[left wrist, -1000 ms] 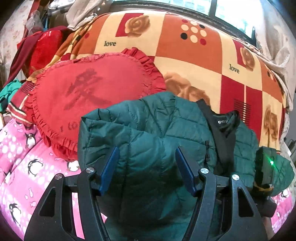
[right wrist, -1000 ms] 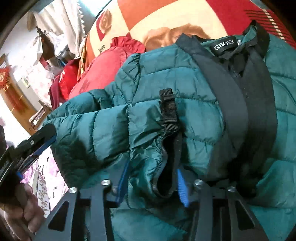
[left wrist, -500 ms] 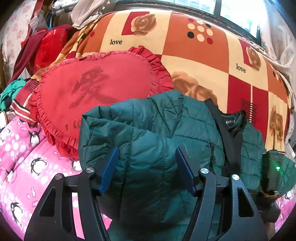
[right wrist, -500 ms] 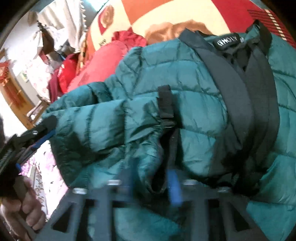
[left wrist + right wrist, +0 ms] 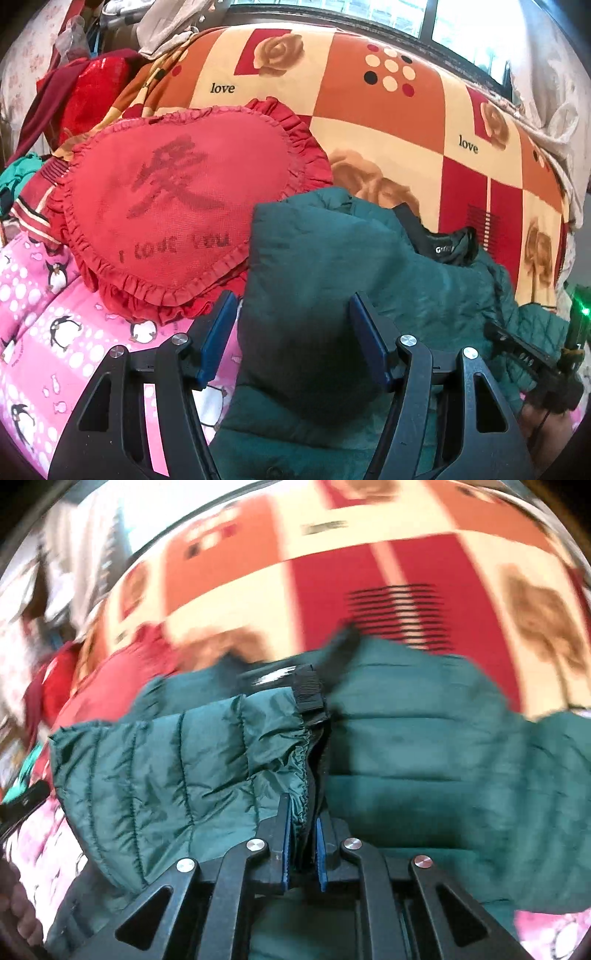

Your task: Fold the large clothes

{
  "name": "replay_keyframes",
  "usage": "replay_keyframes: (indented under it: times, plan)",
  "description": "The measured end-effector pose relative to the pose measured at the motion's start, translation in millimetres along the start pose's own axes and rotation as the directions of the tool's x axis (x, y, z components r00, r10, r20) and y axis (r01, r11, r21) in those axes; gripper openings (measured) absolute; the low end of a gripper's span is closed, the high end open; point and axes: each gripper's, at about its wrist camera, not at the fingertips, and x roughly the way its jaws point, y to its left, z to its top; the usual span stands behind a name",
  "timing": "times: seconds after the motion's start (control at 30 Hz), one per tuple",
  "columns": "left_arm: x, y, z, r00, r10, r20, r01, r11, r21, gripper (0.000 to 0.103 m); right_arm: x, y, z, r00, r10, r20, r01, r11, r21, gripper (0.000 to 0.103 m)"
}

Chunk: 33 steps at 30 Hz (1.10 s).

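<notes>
Tongs on the right are pinched on the jacket's gathered cuff edge, the two blue pads nearly together with green fabric and a dark lining between them. A quilted sleeve spreads leftward from that grip, with a black tab at its upper edge. The scene behind is blurred in this view.

Left tongs stand wide apart, the blue pads flanking a folded mass of the green jacket without pinching it; whether the pads touch the fabric I cannot tell. The jacket lies bunched on the bed, its black collar with a white label toward the far side. Just left of it, a red heart cushion with a frilled edge rests partly on a pink penguin sheet. Behind both rises a blanket in orange, cream and red squares with roses and the word "love". At the far right edge the other tool shows a green light.
</notes>
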Motion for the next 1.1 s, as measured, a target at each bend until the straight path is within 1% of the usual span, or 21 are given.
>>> replay_keyframes:
  times: [0.07,0.23,0.3,0.43,0.53,0.6,0.7,0.73,0.8,0.87,0.9,0.97,1.03,1.1]
  plan:
    - [5,1,0,1.000,0.018,-0.010,-0.018,1.000,0.006,0.064,-7,-26,3,0.999,-0.034,0.008,0.034,0.999,0.031,0.010]
    - [28,7,-4,0.994,0.074,-0.080,-0.074,0.997,0.004,0.064,-22,-74,7,0.996,-0.087,0.011,0.085,0.991,0.101,0.010]
    - [36,10,-5,0.991,0.079,-0.108,-0.081,0.997,-0.011,0.064,-26,-89,9,0.994,-0.111,0.010,0.109,0.986,0.123,0.010]
    - [47,8,-8,0.987,0.073,-0.140,-0.075,0.997,-0.008,0.064,-29,-108,8,0.994,-0.111,0.001,0.110,0.983,0.146,0.010]
    - [52,-3,-11,0.988,0.044,-0.151,-0.039,0.999,0.034,0.064,-24,-111,6,0.993,-0.114,-0.015,0.115,0.981,0.155,0.010]
    - [56,-14,-13,0.987,0.021,-0.162,-0.008,0.997,0.080,0.064,-18,-114,5,0.993,-0.116,-0.028,0.119,0.980,0.161,0.010]
    - [64,-38,-19,0.980,-0.029,-0.195,0.066,0.981,0.182,0.064,-9,-119,-1,0.992,-0.112,-0.054,0.120,0.975,0.184,0.010]
    - [67,-43,-21,0.979,-0.035,-0.201,0.078,0.975,0.207,0.064,-6,-121,-3,0.992,-0.110,-0.061,0.120,0.974,0.193,0.010]
    - [73,-49,-23,0.975,-0.042,-0.217,0.094,0.968,0.232,0.064,1,-124,-7,0.994,-0.071,-0.086,0.088,0.975,0.206,0.010]
    - [83,-49,-25,0.970,-0.041,-0.241,0.099,0.967,0.234,0.064,5,-130,-11,0.993,-0.058,-0.102,0.080,0.969,0.233,0.011]
    - [88,-48,-25,0.965,-0.042,-0.258,0.103,0.969,0.225,0.064,5,-133,-12,0.993,-0.044,-0.108,0.070,0.963,0.258,0.013]
    - [96,-43,-26,0.950,-0.065,-0.304,0.127,0.974,0.190,0.064,1,-136,-11,0.994,-0.029,-0.108,0.061,0.952,0.299,0.018]
    - [97,-37,-24,0.948,-0.085,-0.308,0.138,0.978,0.153,0.064,-5,-135,-9,0.994,-0.040,-0.099,0.070,0.945,0.319,0.020]
    - [96,-35,-21,0.949,-0.092,-0.301,0.138,0.981,0.134,0.064,-15,-132,-3,0.994,-0.076,-0.082,0.098,0.942,0.321,0.028]
